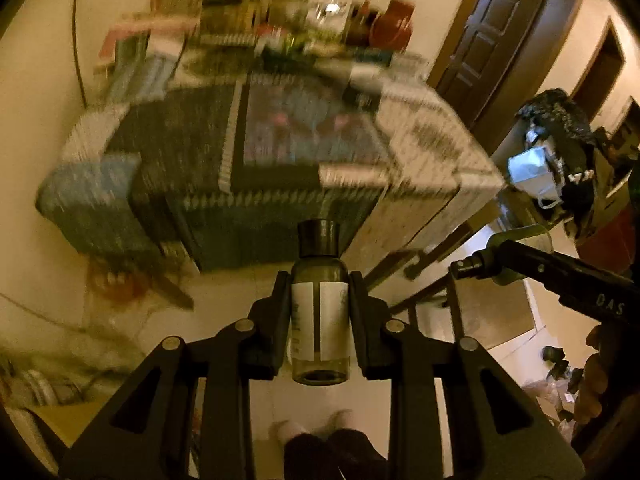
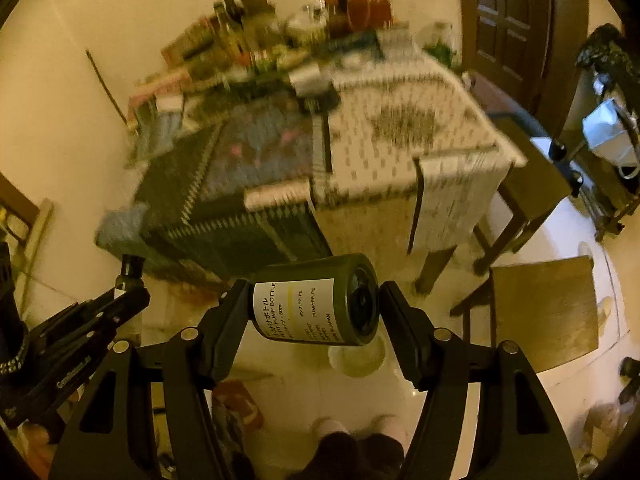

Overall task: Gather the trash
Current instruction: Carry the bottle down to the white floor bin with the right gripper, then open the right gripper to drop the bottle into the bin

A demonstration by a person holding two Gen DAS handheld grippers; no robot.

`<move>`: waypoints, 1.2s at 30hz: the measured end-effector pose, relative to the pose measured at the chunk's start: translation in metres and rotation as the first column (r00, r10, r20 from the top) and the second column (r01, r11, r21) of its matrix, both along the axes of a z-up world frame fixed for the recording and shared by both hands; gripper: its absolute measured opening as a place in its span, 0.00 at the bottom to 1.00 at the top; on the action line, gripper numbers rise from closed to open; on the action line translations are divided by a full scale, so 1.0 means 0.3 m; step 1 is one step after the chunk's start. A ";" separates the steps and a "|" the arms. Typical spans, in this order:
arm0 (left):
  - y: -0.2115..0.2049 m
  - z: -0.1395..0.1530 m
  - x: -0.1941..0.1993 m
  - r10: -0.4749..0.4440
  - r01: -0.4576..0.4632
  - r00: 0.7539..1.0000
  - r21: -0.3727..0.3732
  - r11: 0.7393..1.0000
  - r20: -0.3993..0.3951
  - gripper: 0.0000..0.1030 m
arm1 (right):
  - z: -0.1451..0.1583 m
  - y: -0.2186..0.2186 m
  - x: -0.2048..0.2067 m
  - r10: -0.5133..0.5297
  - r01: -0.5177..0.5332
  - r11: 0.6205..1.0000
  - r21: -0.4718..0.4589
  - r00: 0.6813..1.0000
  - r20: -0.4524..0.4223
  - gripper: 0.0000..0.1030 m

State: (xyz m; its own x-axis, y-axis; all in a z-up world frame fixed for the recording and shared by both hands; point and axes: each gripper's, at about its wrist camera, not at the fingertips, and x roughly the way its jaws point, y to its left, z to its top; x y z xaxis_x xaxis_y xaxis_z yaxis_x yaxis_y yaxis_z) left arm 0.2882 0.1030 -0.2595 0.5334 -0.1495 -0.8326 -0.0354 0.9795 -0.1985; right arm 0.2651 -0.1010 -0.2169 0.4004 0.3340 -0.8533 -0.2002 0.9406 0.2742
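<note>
My left gripper (image 1: 319, 282) is shut on a small dark green bottle (image 1: 320, 320) with a black cap and a white label. The bottle stands lengthwise between the fingers, cap pointing away. My right gripper (image 2: 315, 288) is shut on a wider dark green pump bottle (image 2: 312, 304) that lies crosswise, its pads on the two ends and its white label facing me. Each gripper also shows in the other view: the right gripper (image 1: 560, 280) at the right edge, the left gripper (image 2: 92, 320) at the lower left. Both hang above the floor in front of a table.
A table (image 2: 400, 128) with a patterned cloth is cluttered with bottles and jars at its far side. A wooden stool (image 2: 544, 312) stands at the right, and a black trash bag (image 1: 560, 116) hangs beyond it near a door. A person's feet (image 1: 312, 428) are below.
</note>
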 end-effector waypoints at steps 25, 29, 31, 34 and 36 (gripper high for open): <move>-0.043 -1.005 0.089 0.085 -0.092 0.967 -0.019 0.996 -0.240 0.26 | -0.931 0.047 0.046 0.197 -0.190 0.980 0.051 0.955 -0.221 0.63; -0.086 -1.077 0.096 0.057 -0.068 0.961 -0.031 0.997 -0.271 0.26 | -0.980 0.029 0.050 0.181 -0.179 0.983 0.033 0.952 -0.248 0.63; -0.114 -1.098 0.100 0.036 -0.050 0.958 -0.042 0.998 -0.285 0.26 | -0.984 0.008 0.044 0.162 -0.167 0.986 0.000 0.955 -0.251 0.63; -0.157 -1.111 0.114 0.001 -0.024 0.953 -0.072 0.997 -0.304 0.26 | -0.980 -0.015 0.039 0.143 -0.153 0.988 -0.022 0.956 -0.255 0.63; -0.183 -1.108 0.125 -0.017 -0.012 0.948 -0.086 0.996 -0.318 0.27 | -0.967 -0.036 0.038 0.130 -0.144 0.989 -0.036 0.959 -0.252 0.63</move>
State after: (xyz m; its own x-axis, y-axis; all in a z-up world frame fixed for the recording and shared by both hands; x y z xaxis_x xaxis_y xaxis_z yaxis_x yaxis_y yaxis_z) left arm 0.3258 0.0480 -0.5919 0.2425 -0.2289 -0.9428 -0.1081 0.9593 -0.2607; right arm 0.2764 -0.1118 -0.5070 0.1275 0.3221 -0.9381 -0.2605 0.9235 0.2817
